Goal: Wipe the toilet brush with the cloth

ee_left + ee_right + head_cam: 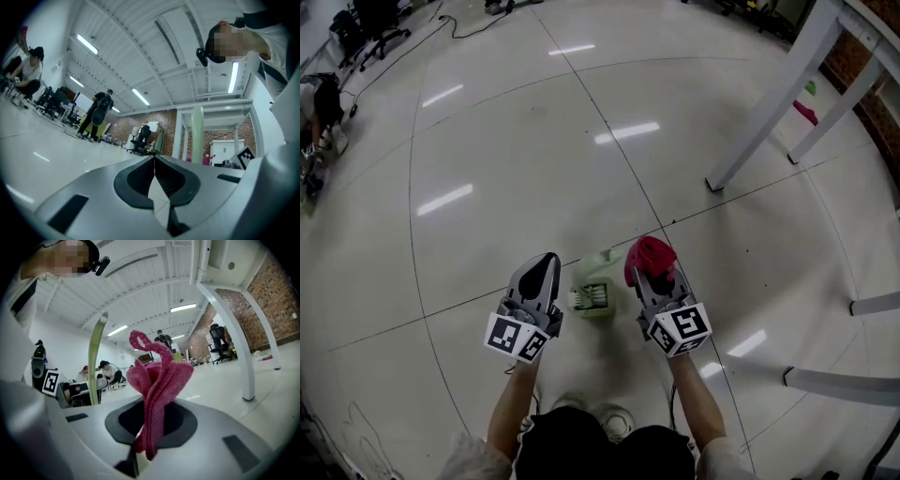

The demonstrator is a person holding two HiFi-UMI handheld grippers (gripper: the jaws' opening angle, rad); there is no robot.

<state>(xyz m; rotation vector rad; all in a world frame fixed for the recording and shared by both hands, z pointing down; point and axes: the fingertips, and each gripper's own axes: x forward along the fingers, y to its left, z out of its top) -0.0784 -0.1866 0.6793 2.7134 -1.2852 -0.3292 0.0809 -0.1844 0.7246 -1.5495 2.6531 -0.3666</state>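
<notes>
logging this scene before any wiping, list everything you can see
toilet brush: one, pale green, on the floor between the grippers, handle upright
cloth: one, pink, bunched, clamped in the right gripper
table legs: several, white, on the floor at the right
floor: one, glossy pale tiles
seated person: one, far left in the left gripper view
standing person: one, dark clothes, background
office chair: one, dark, near the brick wall
left gripper: one, grey, jaws shut, empty, left of the brush
right gripper: one, grey, jaws shut on the cloth, right of the brush
</notes>
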